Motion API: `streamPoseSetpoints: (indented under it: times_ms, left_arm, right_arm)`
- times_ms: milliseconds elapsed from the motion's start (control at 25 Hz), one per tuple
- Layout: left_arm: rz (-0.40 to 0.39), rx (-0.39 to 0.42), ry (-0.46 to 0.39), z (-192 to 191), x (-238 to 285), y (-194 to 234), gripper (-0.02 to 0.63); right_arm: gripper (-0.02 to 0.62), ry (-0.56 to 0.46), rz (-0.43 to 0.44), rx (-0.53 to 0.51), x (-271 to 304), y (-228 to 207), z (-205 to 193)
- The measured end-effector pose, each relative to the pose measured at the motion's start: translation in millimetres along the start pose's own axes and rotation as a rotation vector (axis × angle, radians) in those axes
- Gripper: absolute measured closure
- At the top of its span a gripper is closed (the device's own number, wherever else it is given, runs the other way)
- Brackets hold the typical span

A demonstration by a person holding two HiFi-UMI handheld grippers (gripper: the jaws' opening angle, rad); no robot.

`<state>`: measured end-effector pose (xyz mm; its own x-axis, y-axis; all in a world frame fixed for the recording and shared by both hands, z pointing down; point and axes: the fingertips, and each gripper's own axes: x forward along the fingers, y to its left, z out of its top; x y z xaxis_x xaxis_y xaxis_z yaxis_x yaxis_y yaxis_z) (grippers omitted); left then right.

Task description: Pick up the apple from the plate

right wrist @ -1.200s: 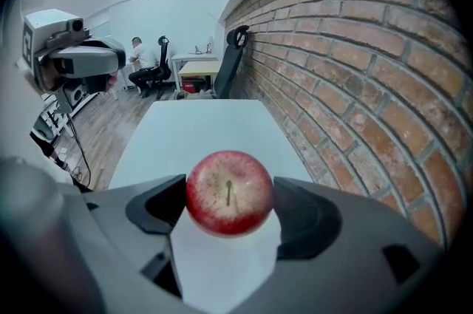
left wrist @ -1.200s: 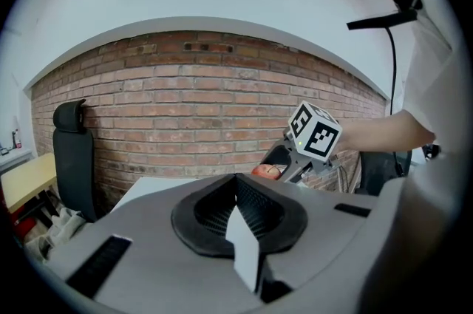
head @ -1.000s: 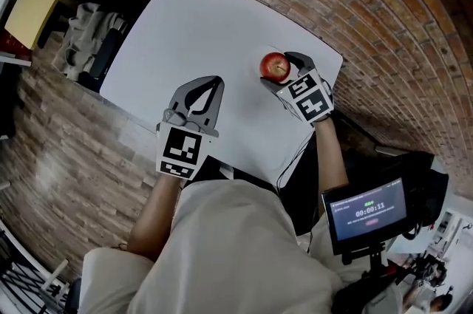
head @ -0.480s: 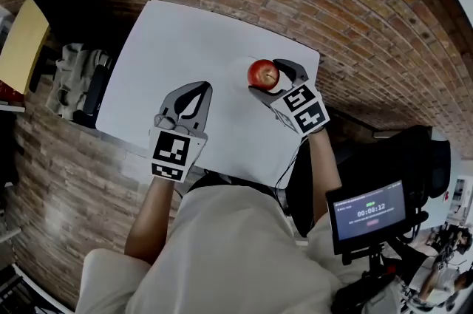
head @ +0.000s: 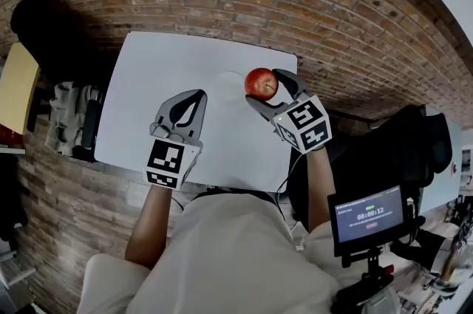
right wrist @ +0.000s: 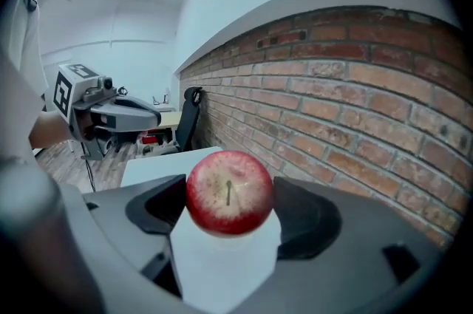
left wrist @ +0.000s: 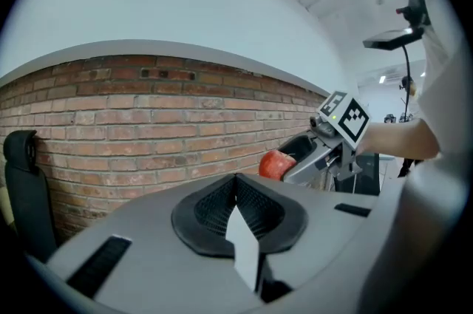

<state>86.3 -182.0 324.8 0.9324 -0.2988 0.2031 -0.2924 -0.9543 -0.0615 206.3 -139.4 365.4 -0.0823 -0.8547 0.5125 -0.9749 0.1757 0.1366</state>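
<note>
Your right gripper [head: 267, 88] has raised the apple [right wrist: 229, 190] higher off the white table [head: 162, 69], jaws clamped on it. To its left, your left gripper [left wrist: 236, 183] is closed and empty. Brick wall [right wrist: 355, 83] ahead. White plate hard to make out.

I count one white desk [head: 162, 61] with one pale plate [head: 222, 92] on it. One red apple [head: 261, 82]. Two claws: the left claw [head: 196, 94] and the right claw [head: 267, 88]. One small screen [head: 369, 213] sits past the desk's near right corner, and one black chair [head: 37, 17] off its far left corner.
</note>
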Motion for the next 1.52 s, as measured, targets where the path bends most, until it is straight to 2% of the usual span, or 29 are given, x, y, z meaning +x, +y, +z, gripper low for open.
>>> streamPoseSetpoints:
  times_ms: [360, 720, 1040, 1520]
  left_arm:
    - [-0.063, 0.069, -0.081, 44.1, 16.4, -32.4, 0.6]
    - [-0.107, 0.108, -0.107, 68.5, 28.3, -65.3, 0.6]
    - [-0.109, 0.139, -0.143, 82.2, 33.1, -78.5, 0.6]
    - [-0.079, 0.163, -0.141, 77.7, 31.8, -74.9, 0.6]
  right_arm:
    - [0.224, -0.133, -0.107, 0.039, -62.0, -16.6, 17.4]
    - [0.224, -0.264, -0.197, 0.066, -116.5, -28.6, 34.4]
    - [0.225, -0.346, -0.224, 0.051, -143.4, -28.1, 46.4]
    - [0.226, -0.353, -0.209, 0.038, -135.7, -18.4, 44.3]
